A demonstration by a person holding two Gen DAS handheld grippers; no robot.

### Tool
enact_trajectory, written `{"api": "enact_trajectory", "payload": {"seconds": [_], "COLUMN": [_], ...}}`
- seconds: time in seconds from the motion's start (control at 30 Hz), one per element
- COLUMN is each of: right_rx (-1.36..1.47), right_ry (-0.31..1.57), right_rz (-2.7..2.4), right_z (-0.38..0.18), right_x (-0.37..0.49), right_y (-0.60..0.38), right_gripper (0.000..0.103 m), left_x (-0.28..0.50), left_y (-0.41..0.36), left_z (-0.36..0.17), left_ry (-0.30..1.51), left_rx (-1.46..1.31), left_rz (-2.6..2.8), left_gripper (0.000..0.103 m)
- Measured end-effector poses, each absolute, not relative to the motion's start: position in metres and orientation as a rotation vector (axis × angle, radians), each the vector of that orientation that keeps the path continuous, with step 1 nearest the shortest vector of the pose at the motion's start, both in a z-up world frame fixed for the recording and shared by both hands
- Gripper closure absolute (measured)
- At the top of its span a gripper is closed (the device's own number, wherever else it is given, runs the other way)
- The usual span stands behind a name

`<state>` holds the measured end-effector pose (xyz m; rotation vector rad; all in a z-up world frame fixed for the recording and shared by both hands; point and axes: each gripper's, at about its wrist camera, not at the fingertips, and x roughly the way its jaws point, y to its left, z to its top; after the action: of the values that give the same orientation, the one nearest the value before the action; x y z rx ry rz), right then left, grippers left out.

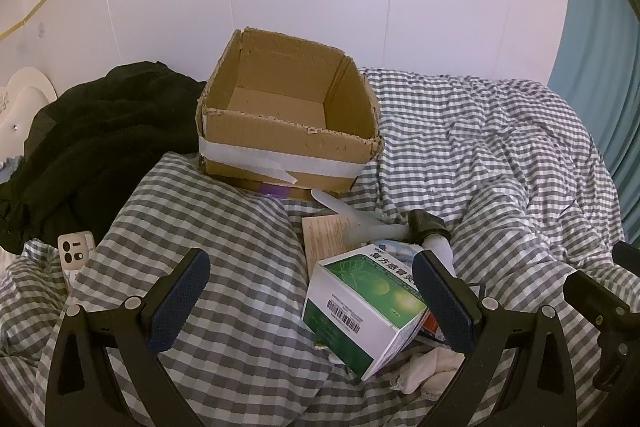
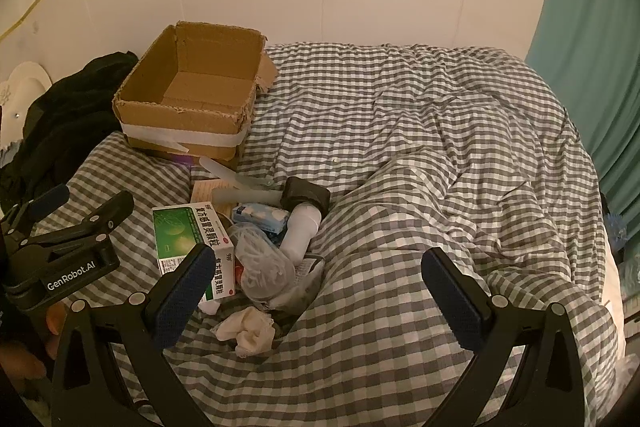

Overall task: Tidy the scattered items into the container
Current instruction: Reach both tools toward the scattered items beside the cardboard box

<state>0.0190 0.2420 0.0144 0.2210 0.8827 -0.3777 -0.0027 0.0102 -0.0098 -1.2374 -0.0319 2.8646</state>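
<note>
Grey-and-white checked bedding (image 2: 400, 131) covers the bed, and on it, at the far left against the pale wall, sits the open cardboard box (image 2: 188, 95), torn along its rim, banded with white tape and with nothing inside it. Just near of the box lies the scatter of items in a hollow of the bedding: a green-and-white medicine box (image 2: 188, 239) on the left of the heap, a small blue-and-white pack (image 2: 260, 215) beside it, a white bottle (image 2: 302, 231) with a black object (image 2: 306, 193) at its far end, a clear crumpled plastic bag (image 2: 262, 263) in the middle, a translucent tube (image 2: 244, 193) and a printed leaflet (image 2: 206, 193) toward the box, and a wad of white tissue (image 2: 250, 327) nearest the camera. Left of the box a black garment (image 1: 100, 139) is heaped, and in the left wrist view a white phone (image 1: 74, 255) lies near it on the bedding. The left tool (image 1: 310, 299) hangs over the heap with its fingers spread wide, the medicine box (image 1: 360, 311) lying between them, touching neither pad as far as can be told. The right tool (image 2: 318, 295) is likewise fully apart and holds nothing, above the bedding just right of the heap. Teal curtain (image 2: 592, 47) hangs at the far right.
</note>
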Motion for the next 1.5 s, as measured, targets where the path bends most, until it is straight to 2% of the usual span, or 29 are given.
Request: {"api": "enact_trajectory", "payload": {"seconds": [1.03, 1.37, 1.5], "right_rx": [0.114, 0.154, 0.161], "right_ry": [0.914, 0.931, 0.944], "right_rz": [-0.128, -0.089, -0.078], "right_z": [0.011, 0.013, 0.014], "right_x": [0.019, 0.022, 0.023], "right_y": [0.24, 0.222, 0.214], "right_gripper": [0.0, 0.0, 0.0], "left_x": [-0.003, -0.001, -0.007], "left_y": [0.015, 0.042, 0.055], "left_z": [-0.018, -0.037, -0.051], "left_ry": [0.005, 0.072, 0.041], "left_rx": [-1.258, -1.306, -1.365], "left_rz": [2.787, 2.724, 2.697], "left_gripper": [0.0, 0.0, 0.0]}}
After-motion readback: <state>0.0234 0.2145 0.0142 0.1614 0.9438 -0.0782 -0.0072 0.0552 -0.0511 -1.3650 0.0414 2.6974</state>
